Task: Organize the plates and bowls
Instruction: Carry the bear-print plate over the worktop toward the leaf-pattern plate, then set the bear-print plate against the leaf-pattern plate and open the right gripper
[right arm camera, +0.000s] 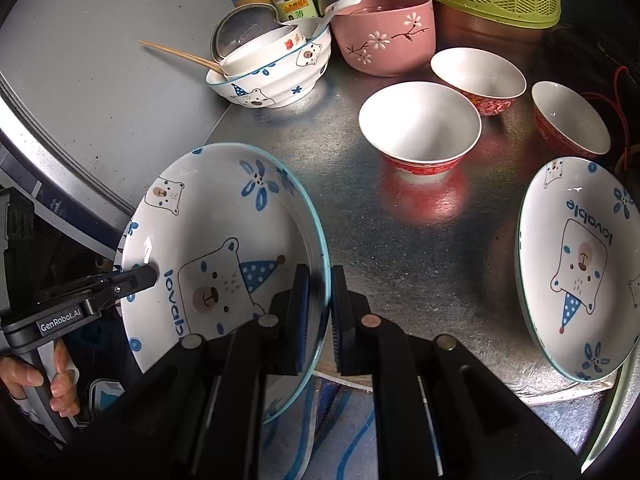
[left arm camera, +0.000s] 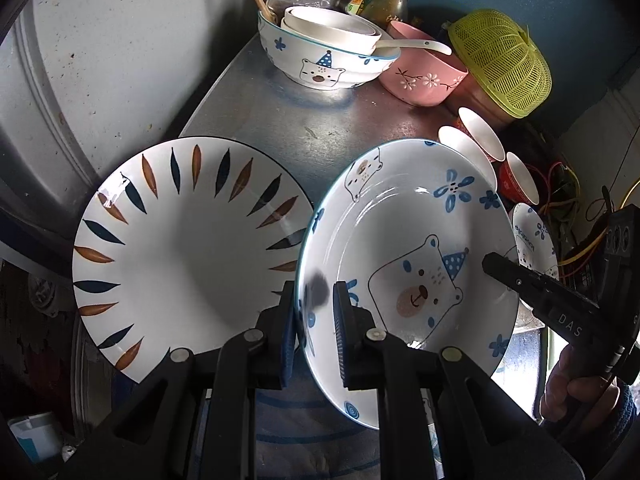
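Step in hand, as a judgement: carrying one bear plate to stack with its like. Landmark is that bear plate (right arm camera: 224, 256), tilted and lifted off the tabletop (right arm camera: 400, 240).

Left of it, seen from the left wrist view, a leaf-pattern plate (left arm camera: 180, 248) lies flat, rim just beside the bear plate's rim. The left gripper (left arm camera: 314, 304) is clamped on the bear plate's left rim; the right gripper (right arm camera: 320, 304) pinches the opposite rim, so both are grasping the same plate.

Behind it: a bear bowl (right arm camera: 276, 80) holding smaller bowls, and a pink bowl (right arm camera: 384, 36). Right of it: three red bowls (right arm camera: 420, 128), then a second bear plate (right arm camera: 576, 264) flat near the tabletop's edge.

Next move likely calls for levelling the plate and setting it on the second bear plate, clearing the red bowls; one gripper probably lets go first.
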### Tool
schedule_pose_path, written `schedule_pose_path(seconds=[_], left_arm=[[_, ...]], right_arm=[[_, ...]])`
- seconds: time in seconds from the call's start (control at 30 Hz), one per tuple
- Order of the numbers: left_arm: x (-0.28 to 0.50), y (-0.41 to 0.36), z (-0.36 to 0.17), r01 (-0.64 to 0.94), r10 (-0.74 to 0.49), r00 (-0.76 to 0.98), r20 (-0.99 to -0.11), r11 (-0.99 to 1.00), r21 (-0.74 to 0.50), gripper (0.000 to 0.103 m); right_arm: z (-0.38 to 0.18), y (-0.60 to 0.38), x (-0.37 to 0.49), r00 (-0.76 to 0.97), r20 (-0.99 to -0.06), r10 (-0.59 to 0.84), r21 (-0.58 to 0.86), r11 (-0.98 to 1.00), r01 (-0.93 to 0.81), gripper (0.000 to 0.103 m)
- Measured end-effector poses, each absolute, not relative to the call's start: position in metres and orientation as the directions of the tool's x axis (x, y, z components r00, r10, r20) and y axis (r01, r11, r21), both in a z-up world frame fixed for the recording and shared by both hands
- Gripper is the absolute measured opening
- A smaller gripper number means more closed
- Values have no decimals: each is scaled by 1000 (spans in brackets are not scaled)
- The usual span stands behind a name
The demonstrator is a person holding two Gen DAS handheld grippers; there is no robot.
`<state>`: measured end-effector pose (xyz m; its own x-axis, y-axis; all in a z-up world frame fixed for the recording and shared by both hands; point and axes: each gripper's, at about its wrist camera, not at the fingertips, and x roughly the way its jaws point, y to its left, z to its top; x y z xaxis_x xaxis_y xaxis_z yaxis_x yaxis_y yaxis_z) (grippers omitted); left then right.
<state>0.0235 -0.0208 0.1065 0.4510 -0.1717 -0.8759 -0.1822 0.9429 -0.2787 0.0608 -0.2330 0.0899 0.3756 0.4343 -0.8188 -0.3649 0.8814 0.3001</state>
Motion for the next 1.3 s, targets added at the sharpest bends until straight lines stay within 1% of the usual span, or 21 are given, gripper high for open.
schedule_pose_path(seconds=[0.77,0.97,1.3], left_arm=[[-17,102,93,-437,-65,458,-887,852,-289,16],[-16,119,85,-461,-61,439,-896,841,-284,16],[-4,122,73,-465,-68,383,-921,847,-256,16]], right_arm=[[76,-86,74,242,-832,499,296,769,-567,11],[66,-59,83,222,-848,482,278,760,-587,11],[42,-43,96,186,-876,445,271,773,-574,12]])
